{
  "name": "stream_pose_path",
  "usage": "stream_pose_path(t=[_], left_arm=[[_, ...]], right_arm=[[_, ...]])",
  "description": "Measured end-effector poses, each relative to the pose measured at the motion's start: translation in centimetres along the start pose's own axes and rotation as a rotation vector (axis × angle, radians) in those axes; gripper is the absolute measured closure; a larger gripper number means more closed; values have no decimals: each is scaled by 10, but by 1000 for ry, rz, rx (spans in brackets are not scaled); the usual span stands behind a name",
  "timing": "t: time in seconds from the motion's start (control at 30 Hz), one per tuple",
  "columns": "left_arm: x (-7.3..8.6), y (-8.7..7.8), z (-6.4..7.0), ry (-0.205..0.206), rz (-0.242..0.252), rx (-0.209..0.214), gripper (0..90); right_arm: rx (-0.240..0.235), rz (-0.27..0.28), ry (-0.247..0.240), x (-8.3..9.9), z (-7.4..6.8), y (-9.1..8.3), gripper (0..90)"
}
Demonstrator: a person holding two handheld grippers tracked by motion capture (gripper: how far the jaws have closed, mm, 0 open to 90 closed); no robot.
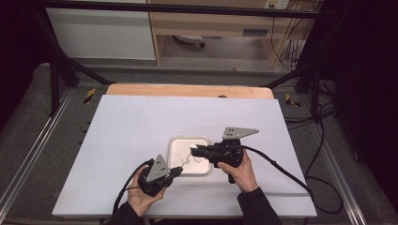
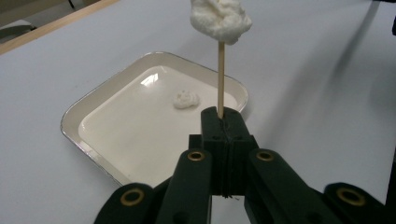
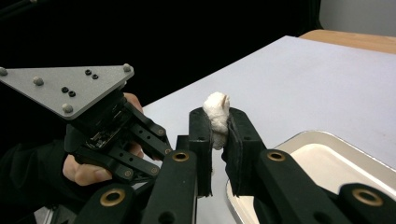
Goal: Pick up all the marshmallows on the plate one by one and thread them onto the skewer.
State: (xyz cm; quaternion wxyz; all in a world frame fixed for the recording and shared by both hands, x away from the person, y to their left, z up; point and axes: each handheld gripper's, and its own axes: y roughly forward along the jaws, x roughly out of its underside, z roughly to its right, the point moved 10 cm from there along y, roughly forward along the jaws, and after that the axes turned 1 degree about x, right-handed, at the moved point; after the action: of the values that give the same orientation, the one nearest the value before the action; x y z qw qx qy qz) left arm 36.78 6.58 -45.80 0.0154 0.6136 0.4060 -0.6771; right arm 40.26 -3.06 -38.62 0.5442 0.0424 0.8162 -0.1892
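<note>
On the white table [image 1: 141, 131] sits a cream tray [image 1: 176, 143] (one white lump [image 2: 186, 99] inside). At its 7 o'clock the left gripper [image 1: 179, 170] clamps a wooden stick [image 2: 221, 79]; from 3 o'clock the right gripper [image 3: 218, 133] pinches the stick's white wad [image 3: 217, 114]

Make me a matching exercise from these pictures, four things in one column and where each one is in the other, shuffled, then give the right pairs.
Things
1. thin wooden stick
2. white fluffy lump on the stick's tip
3. small white lump, loose
4. cream square tray with a metal rim

Places
A. lying inside the tray
B. pinched between the right gripper's fingers
C. resting on the white table sheet
D. clamped upright in the left gripper

Pairs: 1-D, 2-B, 3-A, 4-C
</note>
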Motion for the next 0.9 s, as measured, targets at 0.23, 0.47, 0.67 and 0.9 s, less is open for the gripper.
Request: stream_pose_path(t=[0.23, 0.47, 0.67, 0.9], left_arm=[[0, 0, 1, 3, 0, 1, 894], [-2, -3, -1, -5, 17, -2, 894], [-2, -3, -2, -16, 18, 16, 894], [-19, -12, -5, 20, 58, -44, 895]], right_arm=[[-19, 5, 2, 2, -4, 1, 825], [-12, 8, -3, 2, -4, 2, 826], [-17, 5, -5, 4, -5, 3, 827], [-15, -90, -14, 23, -4, 15, 828]])
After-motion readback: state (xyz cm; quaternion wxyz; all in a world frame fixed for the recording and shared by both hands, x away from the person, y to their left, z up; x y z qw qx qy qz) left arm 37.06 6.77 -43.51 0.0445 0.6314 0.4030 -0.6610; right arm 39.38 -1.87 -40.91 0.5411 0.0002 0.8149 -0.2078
